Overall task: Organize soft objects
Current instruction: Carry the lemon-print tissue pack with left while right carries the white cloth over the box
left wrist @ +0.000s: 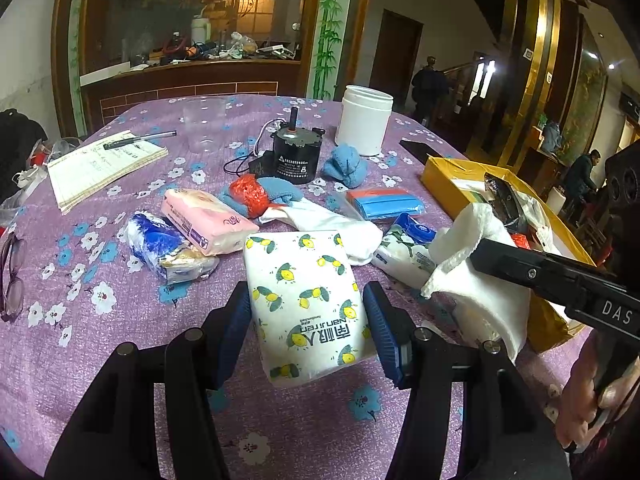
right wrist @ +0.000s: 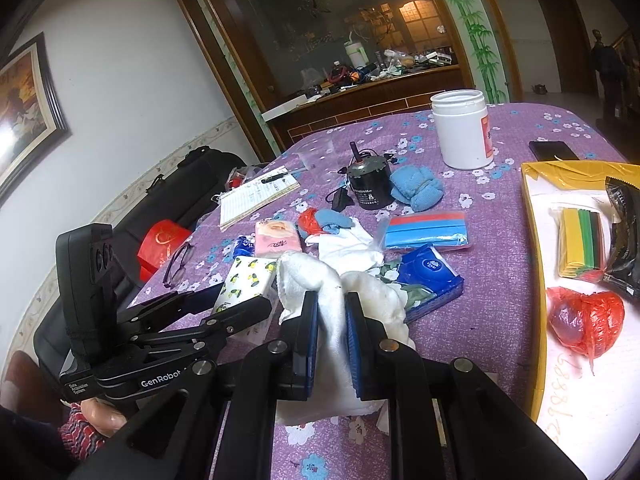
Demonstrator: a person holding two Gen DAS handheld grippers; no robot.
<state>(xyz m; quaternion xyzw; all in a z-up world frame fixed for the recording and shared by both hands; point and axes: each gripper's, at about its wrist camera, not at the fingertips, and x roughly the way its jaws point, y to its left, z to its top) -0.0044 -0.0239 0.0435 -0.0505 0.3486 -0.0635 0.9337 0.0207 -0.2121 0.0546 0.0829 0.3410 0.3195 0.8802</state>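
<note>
My left gripper is shut on a lemon-print tissue pack, with a blue pad pressed on each side; the pack's near end tilts off the purple tablecloth. The right wrist view shows the same pack in that gripper. My right gripper is shut on a white cloth that hangs folded between its pads. It enters the left wrist view from the right, gripper and cloth raised beside a yellow box.
Pink and blue tissue packs, white socks, blue socks and a blue pack lie mid-table. Behind stand a motor, white jar and notebook. The box holds a red bag.
</note>
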